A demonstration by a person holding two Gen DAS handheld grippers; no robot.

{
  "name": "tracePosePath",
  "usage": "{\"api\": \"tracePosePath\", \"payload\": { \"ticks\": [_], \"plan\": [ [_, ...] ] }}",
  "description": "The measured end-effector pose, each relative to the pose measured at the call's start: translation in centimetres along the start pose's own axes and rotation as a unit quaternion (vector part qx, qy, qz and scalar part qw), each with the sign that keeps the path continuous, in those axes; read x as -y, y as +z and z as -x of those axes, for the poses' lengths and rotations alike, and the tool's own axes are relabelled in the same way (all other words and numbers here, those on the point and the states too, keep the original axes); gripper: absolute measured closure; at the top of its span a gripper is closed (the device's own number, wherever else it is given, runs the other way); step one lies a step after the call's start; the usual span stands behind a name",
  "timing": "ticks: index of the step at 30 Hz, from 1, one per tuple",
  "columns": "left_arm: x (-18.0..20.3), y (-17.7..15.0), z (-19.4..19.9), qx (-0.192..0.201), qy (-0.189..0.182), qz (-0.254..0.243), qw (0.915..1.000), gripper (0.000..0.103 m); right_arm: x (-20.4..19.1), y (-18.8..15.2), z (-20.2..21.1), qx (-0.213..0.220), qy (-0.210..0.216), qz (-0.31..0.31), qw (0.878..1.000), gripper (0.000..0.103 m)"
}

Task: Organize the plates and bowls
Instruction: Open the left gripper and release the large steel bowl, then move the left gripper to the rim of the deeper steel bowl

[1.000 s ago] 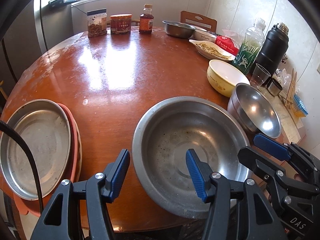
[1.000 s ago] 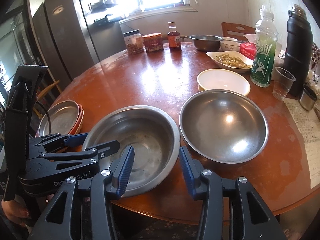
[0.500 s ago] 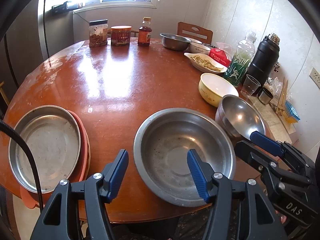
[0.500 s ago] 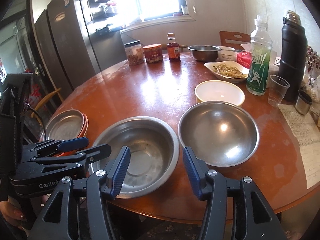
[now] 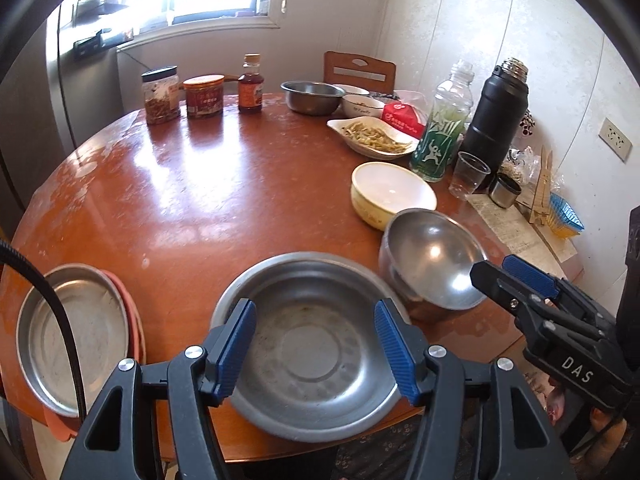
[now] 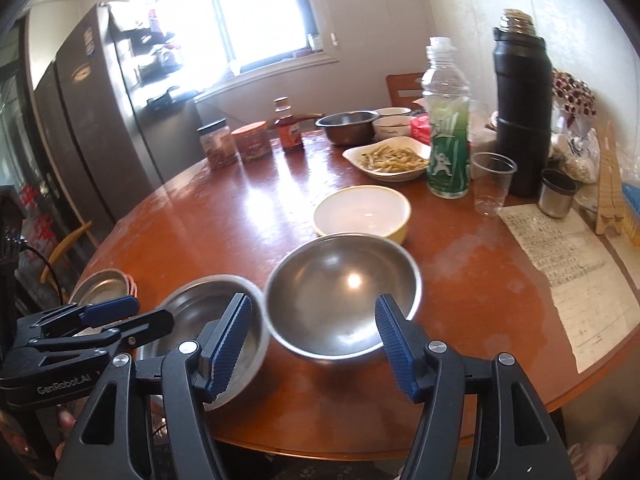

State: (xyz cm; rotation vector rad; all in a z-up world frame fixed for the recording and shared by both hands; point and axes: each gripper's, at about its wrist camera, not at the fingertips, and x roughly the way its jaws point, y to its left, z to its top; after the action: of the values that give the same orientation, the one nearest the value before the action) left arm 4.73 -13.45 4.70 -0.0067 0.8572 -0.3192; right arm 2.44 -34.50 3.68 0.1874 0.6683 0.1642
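Left gripper [image 5: 316,350] fingers stand apart with nothing clamped, hovering above the near rim of the wide steel basin [image 5: 312,344] at the tabletop [image 5: 192,208] edge. Right gripper [image 6: 312,346] fingers have just been spreading wider, and they're empty too, poised over the round steel bowl [image 6: 342,294] that sits just beside the basin. Beyond it the yellow bowl [image 6: 362,212] waits, close against the steel bowl's far rim. Over on the left, a steel plate [image 5: 72,336] already rests on a pink plate [image 5: 130,320], so that stack looks started. The three bowls are still separate, so I'd say nesting them is the work left.
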Motion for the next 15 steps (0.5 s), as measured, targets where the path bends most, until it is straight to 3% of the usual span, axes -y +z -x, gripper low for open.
{"api": "tracePosePath", "payload": {
  "ticks": [4,15],
  "plan": [
    [1.6,1.5,-1.0,-0.003,-0.011,-0.017,0.9998,0.041,2.2,0.2,-0.3,-0.005,-0.013,-0.026,1.000,0.033],
    [5.7,4.6,-5.0,-0.032,0.007,-0.077,0.9965,0.036,5.9,-0.1,-3.1,-0.049,-0.019,-0.073,0.996,0.032]
  ]
}}
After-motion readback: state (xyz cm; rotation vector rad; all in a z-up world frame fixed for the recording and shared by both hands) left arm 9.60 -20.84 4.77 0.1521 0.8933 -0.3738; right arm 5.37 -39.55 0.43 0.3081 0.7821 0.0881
